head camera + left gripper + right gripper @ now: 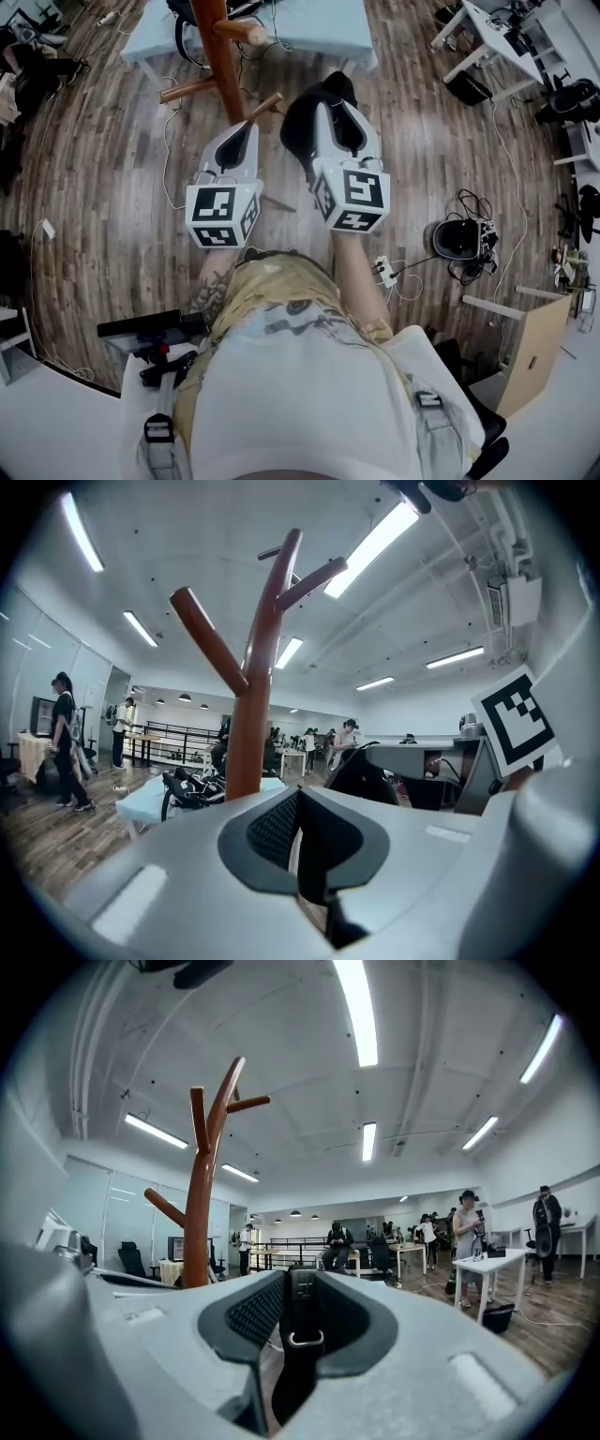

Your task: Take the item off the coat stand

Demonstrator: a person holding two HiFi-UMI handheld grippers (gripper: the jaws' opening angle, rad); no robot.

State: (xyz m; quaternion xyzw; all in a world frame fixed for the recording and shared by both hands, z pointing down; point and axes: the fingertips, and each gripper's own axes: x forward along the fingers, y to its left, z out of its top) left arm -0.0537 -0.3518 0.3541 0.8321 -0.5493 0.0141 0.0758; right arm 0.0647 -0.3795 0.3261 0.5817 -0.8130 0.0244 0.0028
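**Black bag pinched by its strap, beside the wooden stand**

Wood first: one coat stand [220,66] rises from the plank floor [112,187], its trunk straight ahead of the person and a little to their left. One of its pegs [264,105] sticks out towards the grippers.

One black bag [298,127], the task's item, hangs just beside that peg. It hangs from the right gripper [300,1288] and, as far as I can judge, is no longer hooked on the wood. From the head view I cannot tell whether it brushes the peg tip.

Two grippers are up. The right one's fingers pinch the bag's single strap [286,1382], which drops between them. The left gripper [292,803] points at the stand with its fingers drawn almost together, only a sliver of light between them and nothing in it.

One small metal ring [306,1339] sits on the strap, right in the pinch.

To do this well, I would say:
- Keep the right pinch firm, since the ring could let the strap slide.
- Carry the bag back and away from the peg so no loop catches.
- Keep the left gripper clear of the stand, or bring it under the bag if it swings.
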